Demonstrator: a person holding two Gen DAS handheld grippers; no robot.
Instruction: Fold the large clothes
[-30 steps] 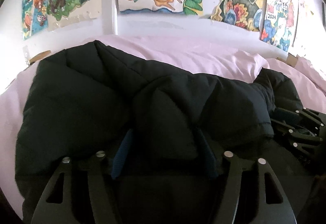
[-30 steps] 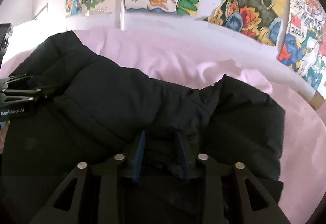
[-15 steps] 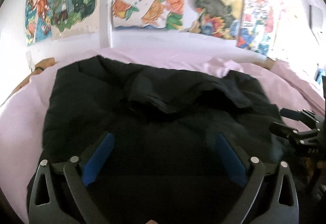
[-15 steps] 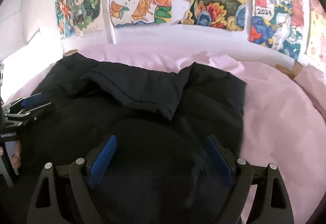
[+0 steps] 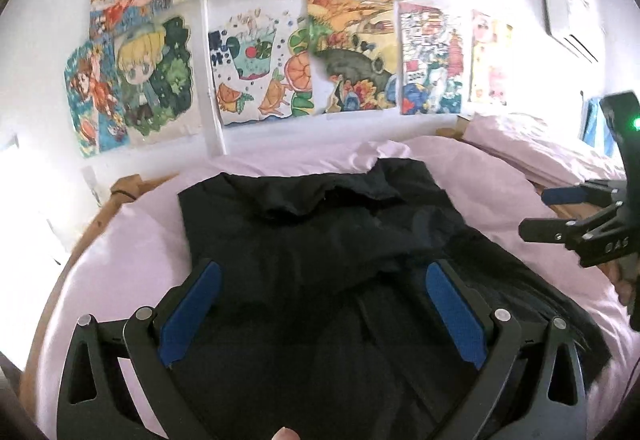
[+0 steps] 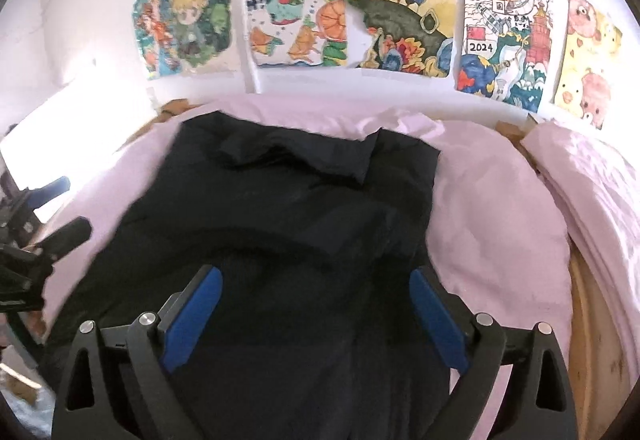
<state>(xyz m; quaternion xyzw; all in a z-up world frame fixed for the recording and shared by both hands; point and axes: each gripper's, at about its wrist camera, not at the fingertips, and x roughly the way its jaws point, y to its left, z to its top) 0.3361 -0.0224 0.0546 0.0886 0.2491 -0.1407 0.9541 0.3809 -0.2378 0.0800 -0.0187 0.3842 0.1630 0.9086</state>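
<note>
A large black padded jacket [image 5: 320,240] lies spread on a pink bed sheet [image 5: 120,248], its far part folded over into a loose flap. My left gripper [image 5: 322,272] hovers above its near half, open wide, blue pads clear of the cloth. In the right wrist view the jacket [image 6: 280,220] fills the middle, and my right gripper [image 6: 314,274] hangs over it with its jaws opening and nothing pressed between them. Each gripper shows in the other's view: the right gripper [image 5: 560,211] at the right edge, the left gripper [image 6: 60,207] at the left edge.
Colourful drawings [image 5: 256,71] cover the white wall behind the bed. A wooden bed frame [image 6: 592,300] shows at the right and the frame's corner [image 5: 120,191] at the far left. A folded pink quilt [image 6: 592,179] lies to the right of the jacket.
Both grippers were shut on folds of the jacket, then let go, opened wide and pulled back and up. The jacket dropped flat onto the sheet with its flap folded over.
</note>
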